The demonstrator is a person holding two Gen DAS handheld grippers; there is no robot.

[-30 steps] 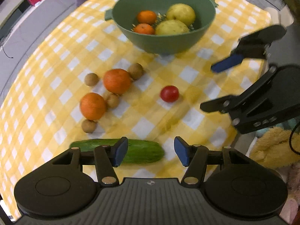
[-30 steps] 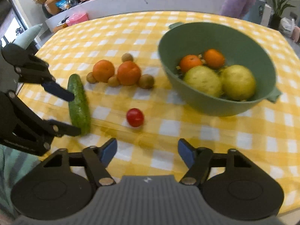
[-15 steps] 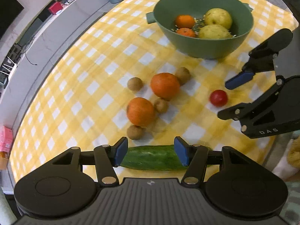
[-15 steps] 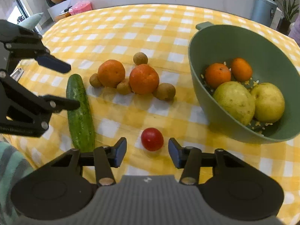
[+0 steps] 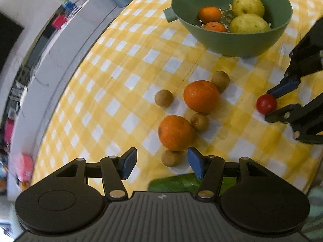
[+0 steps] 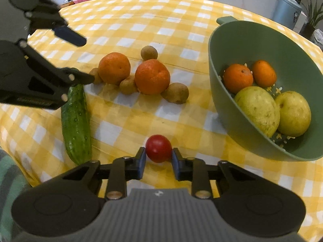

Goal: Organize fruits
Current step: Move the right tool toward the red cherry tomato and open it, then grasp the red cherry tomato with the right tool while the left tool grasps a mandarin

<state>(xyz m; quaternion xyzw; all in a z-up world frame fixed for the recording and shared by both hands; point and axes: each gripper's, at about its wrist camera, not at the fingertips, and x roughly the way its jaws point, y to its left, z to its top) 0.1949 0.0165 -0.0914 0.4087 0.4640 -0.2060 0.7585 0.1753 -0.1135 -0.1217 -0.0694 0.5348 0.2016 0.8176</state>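
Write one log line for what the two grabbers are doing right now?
right gripper: fingers closing around tomato on tablecloth | left gripper: open, over cucumber | bowl: two oranges, two pears

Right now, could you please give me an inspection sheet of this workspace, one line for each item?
Surface: yellow-and-white checked tablecloth, flat, fruit lying on it.
Job's things: green plastic colander bowl holds two small oranges and two yellow-green apples; two large oranges and four small brown round fruits lie loose.
Clutter: dark green cucumber near the table edge.
Grippers: right gripper closing, blue fingers flanking the small red tomato; left gripper open above the fruit cluster.
Cables: nothing seen.
Surroundings: grey bin, potted plant.
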